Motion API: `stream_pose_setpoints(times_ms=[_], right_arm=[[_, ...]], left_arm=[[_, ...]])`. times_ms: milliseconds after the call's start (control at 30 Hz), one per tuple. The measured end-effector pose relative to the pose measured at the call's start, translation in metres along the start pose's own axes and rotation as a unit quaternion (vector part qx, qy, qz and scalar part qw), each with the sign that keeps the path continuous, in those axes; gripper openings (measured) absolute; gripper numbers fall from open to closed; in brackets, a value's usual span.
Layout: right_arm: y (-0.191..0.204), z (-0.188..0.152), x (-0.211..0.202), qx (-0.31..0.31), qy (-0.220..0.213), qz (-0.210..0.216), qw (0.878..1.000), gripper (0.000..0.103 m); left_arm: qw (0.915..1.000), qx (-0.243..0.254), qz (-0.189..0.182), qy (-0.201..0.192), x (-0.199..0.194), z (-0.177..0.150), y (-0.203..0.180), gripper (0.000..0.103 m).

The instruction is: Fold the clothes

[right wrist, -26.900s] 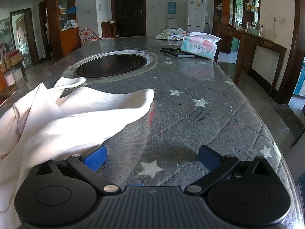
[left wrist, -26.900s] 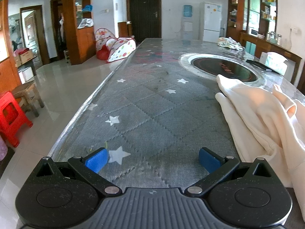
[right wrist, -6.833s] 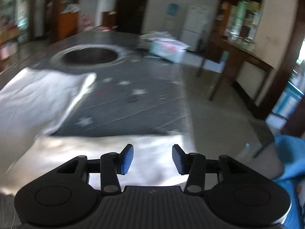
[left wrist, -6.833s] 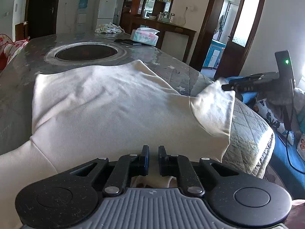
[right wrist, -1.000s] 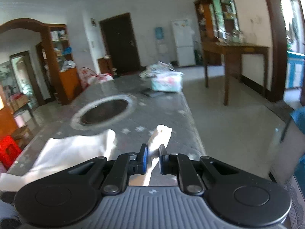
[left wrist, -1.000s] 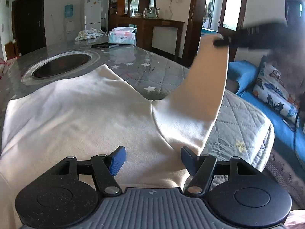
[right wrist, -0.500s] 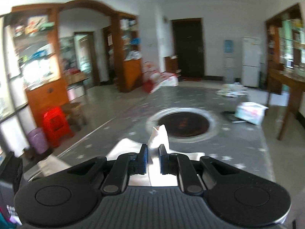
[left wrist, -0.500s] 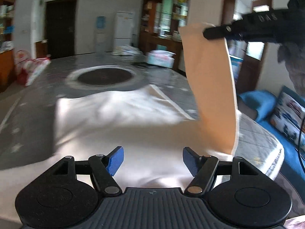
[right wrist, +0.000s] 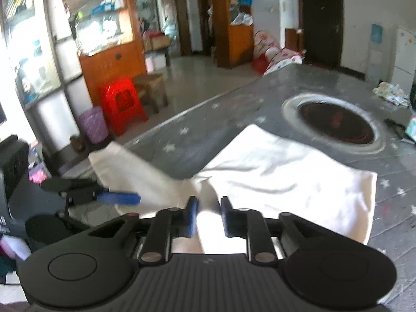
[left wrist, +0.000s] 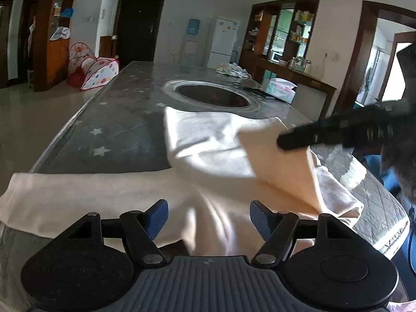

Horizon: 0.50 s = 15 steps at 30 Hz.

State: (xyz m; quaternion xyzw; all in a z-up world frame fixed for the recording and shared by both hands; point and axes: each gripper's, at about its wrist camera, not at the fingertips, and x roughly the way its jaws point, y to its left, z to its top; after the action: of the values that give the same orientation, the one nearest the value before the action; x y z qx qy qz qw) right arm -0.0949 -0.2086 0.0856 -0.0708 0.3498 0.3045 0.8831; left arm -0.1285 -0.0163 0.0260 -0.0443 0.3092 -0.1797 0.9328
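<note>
A cream shirt lies spread on the grey star-patterned table; it also shows in the right wrist view. My left gripper is open and empty just above the shirt's near edge. My right gripper has its jaws slightly parted with the right sleeve still between them, folded over the shirt's body. In the left wrist view the right gripper reaches in from the right. The left sleeve lies flat toward the left edge. The left gripper shows at left in the right wrist view.
A round dark burner recess sits in the table beyond the shirt. A tissue box and a crumpled cloth lie at the far right. A red stool and a purple bin stand on the floor left of the table.
My right gripper has swung the right sleeve down from upright and across the shirt's body, and its jaws have begun to part. My left gripper stays open near the hem.
</note>
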Motion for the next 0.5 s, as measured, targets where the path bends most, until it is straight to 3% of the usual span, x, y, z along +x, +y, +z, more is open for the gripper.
stream_pose_setpoints(times_ms=[200, 400, 500], right_arm=[[-0.002, -0.006, -0.009, -0.006, 0.006, 0.002, 1.0, 0.029], [-0.039, -0.03, -0.02, 0.017, 0.023, -0.056, 0.998, 0.029], [-0.06, -0.052, -0.024, 0.038, 0.04, -0.08, 0.995, 0.029]], left_arm=[[1.0, -0.006, 0.004, -0.006, -0.002, 0.003, 0.006, 0.073], [0.9998, 0.004, -0.012, -0.016, 0.001, 0.008, -0.005, 0.071], [0.9995, 0.01, -0.023, -0.019, 0.004, 0.01, -0.013, 0.064]])
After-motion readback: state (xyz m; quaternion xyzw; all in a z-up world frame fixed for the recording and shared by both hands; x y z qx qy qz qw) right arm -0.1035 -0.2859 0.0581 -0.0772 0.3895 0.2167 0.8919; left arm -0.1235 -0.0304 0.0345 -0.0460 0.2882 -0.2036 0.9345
